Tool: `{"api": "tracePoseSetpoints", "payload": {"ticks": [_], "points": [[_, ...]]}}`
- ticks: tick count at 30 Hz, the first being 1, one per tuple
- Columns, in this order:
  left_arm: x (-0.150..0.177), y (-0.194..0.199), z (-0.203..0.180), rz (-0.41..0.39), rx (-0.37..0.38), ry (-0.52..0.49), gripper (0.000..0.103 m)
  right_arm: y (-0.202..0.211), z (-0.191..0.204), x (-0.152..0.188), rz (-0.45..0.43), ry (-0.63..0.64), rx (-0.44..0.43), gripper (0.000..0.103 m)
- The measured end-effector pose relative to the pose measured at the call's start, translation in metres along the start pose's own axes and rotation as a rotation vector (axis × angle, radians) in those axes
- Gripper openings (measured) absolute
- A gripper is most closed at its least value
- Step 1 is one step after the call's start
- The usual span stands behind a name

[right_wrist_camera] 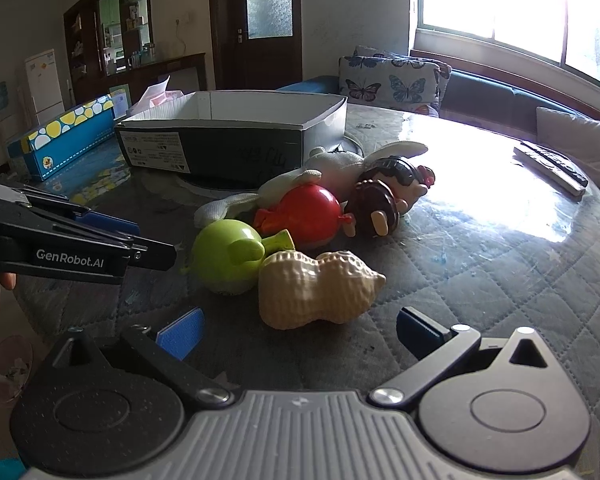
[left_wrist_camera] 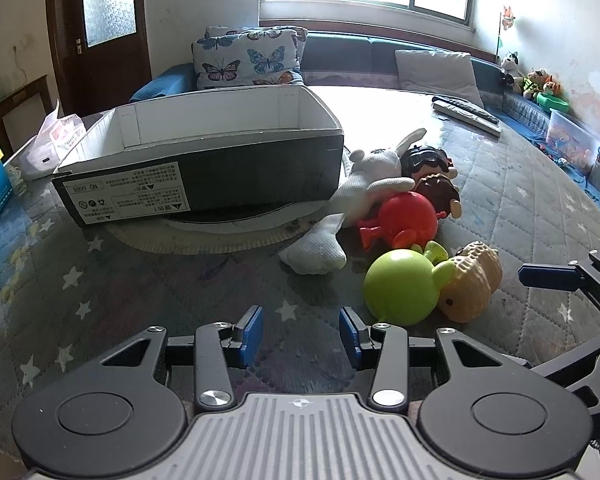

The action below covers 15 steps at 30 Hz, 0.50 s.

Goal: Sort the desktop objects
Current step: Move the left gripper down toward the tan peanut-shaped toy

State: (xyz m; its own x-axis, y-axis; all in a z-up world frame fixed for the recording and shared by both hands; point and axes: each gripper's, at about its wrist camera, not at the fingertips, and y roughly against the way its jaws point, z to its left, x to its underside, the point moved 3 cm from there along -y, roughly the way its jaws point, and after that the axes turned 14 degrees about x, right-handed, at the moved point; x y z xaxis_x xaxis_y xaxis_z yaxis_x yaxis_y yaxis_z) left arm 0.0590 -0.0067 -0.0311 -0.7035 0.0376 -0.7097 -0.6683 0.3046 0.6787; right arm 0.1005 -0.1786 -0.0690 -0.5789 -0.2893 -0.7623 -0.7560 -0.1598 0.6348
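Both claws hover apart and empty over the quilted desk [left_wrist_camera: 140, 280]: the left claw [left_wrist_camera: 301, 334] just short of the green toy [left_wrist_camera: 400, 286], the right claw [right_wrist_camera: 300, 330] facing the peanut-shaped toy [right_wrist_camera: 312, 288]. Judged from here, the right should straddle the peanut's narrow waist, close, then carry it to the open box [left_wrist_camera: 204, 152]. "GenRobot.AI" reads on the left claw's arm; the box's label print is too small to read.

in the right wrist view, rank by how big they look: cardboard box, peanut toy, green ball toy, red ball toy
Largest to smallest as they look:
1. cardboard box
2. peanut toy, though it lies nearest the camera, which inflates it
3. green ball toy and red ball toy look much alike; the red one is partly hidden, so I won't rank them.
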Motion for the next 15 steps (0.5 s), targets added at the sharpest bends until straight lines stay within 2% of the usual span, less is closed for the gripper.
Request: {"api": "tracePoseSetpoints", "payload": {"ticks": [15], "points": [[-0.016,0.009,-0.003,-0.032,0.055,-0.022,0.044,-0.009,-0.008,-0.008,0.008,-0.024,0.000,0.103]]}}
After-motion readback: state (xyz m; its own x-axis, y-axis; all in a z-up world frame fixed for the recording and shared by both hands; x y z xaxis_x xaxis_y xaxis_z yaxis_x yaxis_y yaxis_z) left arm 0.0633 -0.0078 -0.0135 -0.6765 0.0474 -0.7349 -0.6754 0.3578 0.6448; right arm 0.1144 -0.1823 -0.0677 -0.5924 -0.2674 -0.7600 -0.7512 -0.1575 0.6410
